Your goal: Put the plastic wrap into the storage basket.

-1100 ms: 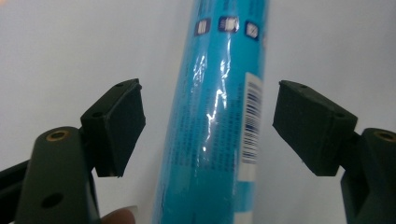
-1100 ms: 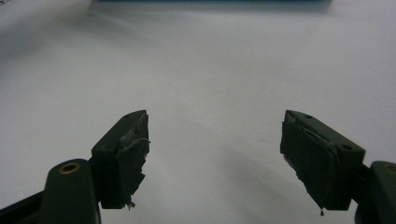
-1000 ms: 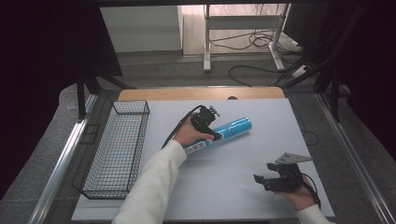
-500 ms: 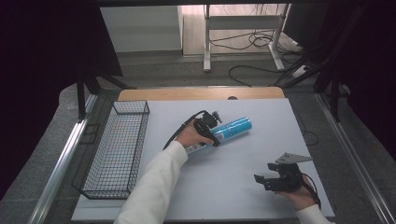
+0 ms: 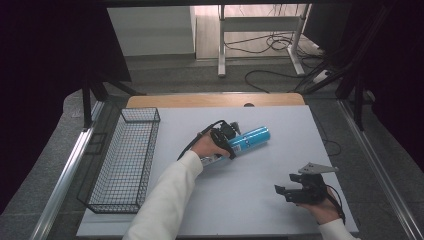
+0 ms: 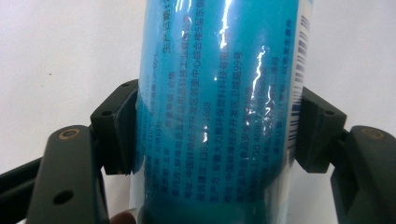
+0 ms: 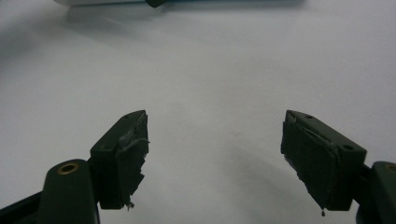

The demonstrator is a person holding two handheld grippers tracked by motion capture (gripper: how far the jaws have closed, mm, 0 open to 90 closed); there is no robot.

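Near edge first: my right hand-held gripper (image 5: 290, 190) sits low at the right of the tabletop (image 5: 280, 150), same spot as a second ago, jaws standing apart with nothing between them. Its own view confirms it: bare white surface between the two worn pads (image 7: 130, 154), gripper (image 7: 215, 158) idle.

Mid-table: left hand-held gripper (image 5: 225, 142) is on the blue spray can (image 5: 247, 140). Its jaws have just been closing, and the can is between them. In the left gripper view both pads press the can's sides, so the gripper (image 6: 212, 135) is clamped on the can body (image 6: 219, 93), label text and barcode strip facing the camera.

Versus a second ago: the can was lying slantwise with the gripper over its lower end, jaws wider. The can lies in about the same place, centre of the tabletop, slanting up to the right, blue end pointing away from the sleeve (image 5: 170, 200). The hand has barely shifted. I cannot tell whether the can is lifted or resting on the surface.

Further left: wire basket (image 5: 125, 165) along the left edge, well apart from the can, unchanged.
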